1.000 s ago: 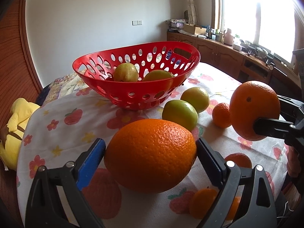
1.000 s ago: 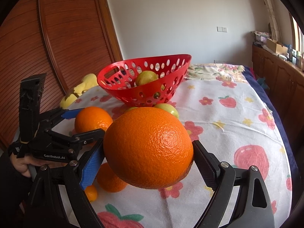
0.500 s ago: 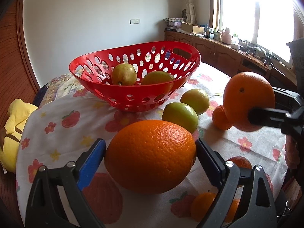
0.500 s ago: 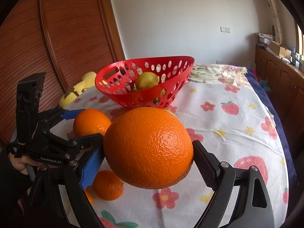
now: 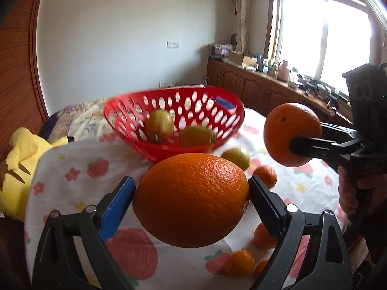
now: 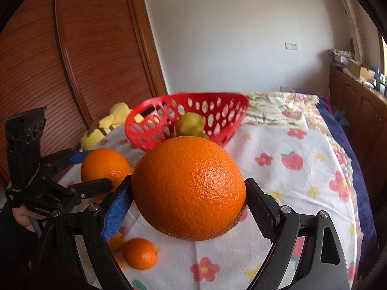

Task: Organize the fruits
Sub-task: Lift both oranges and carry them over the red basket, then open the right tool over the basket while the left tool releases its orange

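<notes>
Left gripper (image 5: 191,199): clamped on a large orange (image 5: 191,199), blue pad on one flank, black pad on the other. The fruit is clear of the tablecloth (image 5: 72,169), in front of the basket.

Right gripper (image 6: 189,197): pinching a second orange (image 6: 189,189) between a blue pad and a black pad. It hangs above the cloth, near the basket's front wall. In the left wrist view this orange sits at the right, level with the basket rim, a hand (image 5: 348,193) on the tool's grip below it.

Basket (image 5: 135,123): red, perforated with oval holes, standing on the cloth at the far side of the table. Contents: two yellow-green fruits, one round (image 5: 159,124), one lower and beside it (image 5: 196,136). Slightly blurred.

Loose on the cloth:
- one yellow-green fruit (image 5: 235,157), just outside the basket, partly behind the left orange;
- a small mandarin (image 5: 266,176) next to it;
- more mandarins near the table's front edge, one of them in plain sight (image 6: 140,253).

Tablecloth: white, printed with strawberries and flowers.

Plush toy (image 5: 19,159): yellow, at the table's left edge, off the cloth.

Surroundings: brown slatted wardrobe (image 6: 72,72), white wall, window over a wooden cabinet (image 5: 254,89) with small clutter on top, too small to identify.
</notes>
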Demonstrator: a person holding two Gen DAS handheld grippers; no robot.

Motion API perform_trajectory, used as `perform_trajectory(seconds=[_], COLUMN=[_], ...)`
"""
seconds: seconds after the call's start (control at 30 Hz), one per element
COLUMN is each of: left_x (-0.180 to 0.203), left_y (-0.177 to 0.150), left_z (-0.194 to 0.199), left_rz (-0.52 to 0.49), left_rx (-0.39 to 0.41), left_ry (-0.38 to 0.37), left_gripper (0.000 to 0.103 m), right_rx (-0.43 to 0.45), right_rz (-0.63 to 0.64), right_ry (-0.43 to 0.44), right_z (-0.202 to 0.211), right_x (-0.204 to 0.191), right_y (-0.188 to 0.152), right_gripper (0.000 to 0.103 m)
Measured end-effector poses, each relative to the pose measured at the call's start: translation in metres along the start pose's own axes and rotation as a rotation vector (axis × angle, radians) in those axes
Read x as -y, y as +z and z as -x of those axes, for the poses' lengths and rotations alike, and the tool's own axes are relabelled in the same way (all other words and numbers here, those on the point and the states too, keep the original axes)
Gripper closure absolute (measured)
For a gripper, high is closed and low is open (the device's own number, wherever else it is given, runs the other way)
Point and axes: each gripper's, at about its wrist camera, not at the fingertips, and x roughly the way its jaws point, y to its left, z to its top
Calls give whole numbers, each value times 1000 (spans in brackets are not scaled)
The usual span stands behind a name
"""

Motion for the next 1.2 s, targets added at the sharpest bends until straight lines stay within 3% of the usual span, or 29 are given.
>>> perform_trajectory(seconds=[0.3, 0.6, 0.87, 1.2], left_x=[-18, -38, -46, -50], left_y=[38, 61, 73, 77], left_z=[3, -14, -37, -59], left_rz=[-4, 9, 17, 9], left_rx=[60, 77, 62, 40], left_ry=[41, 70, 77, 85], left_gripper=[10, 10, 10, 10], right_rx=[43, -12, -92, -147], right_rz=[104, 153, 211, 273], right_ry=[3, 2, -22, -52], right_z=[-4, -55, -107, -134], right_x=[-10, 0, 5, 6], right_y=[48, 81, 90, 80], right_gripper=[12, 12, 12, 12])
